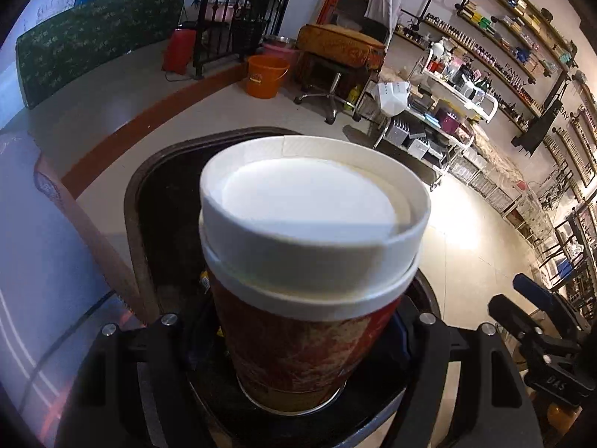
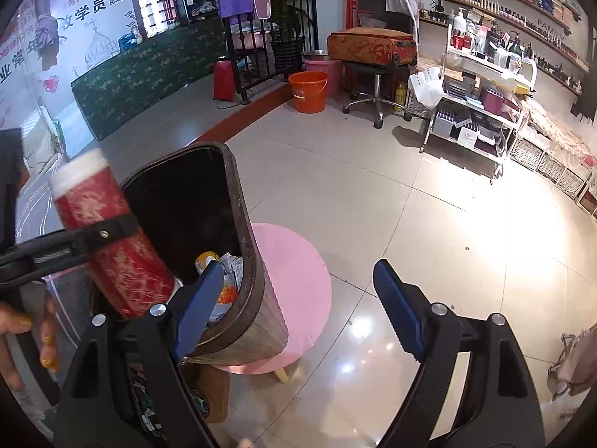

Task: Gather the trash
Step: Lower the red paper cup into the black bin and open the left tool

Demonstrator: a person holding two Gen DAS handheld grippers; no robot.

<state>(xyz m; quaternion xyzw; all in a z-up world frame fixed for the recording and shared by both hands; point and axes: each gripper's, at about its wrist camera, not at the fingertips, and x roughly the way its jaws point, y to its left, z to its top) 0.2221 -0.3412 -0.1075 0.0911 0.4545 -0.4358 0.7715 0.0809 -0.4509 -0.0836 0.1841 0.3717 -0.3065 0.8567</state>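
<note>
The red paper cup with a white lid (image 1: 309,261) fills the left view, squeezed tight in the left claw (image 1: 298,336). It hangs tipped over the mouth of the dark brown trash bin (image 2: 257,261), ready to drop in. The right claw (image 2: 294,310) is wide apart beside the bin, holding nothing.

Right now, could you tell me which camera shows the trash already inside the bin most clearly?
The right wrist view: it looks into the bin and shows wrappers at the bottom. In the left wrist view, the red cup held by the left gripper blocks nearly all the bin's interior.
</note>
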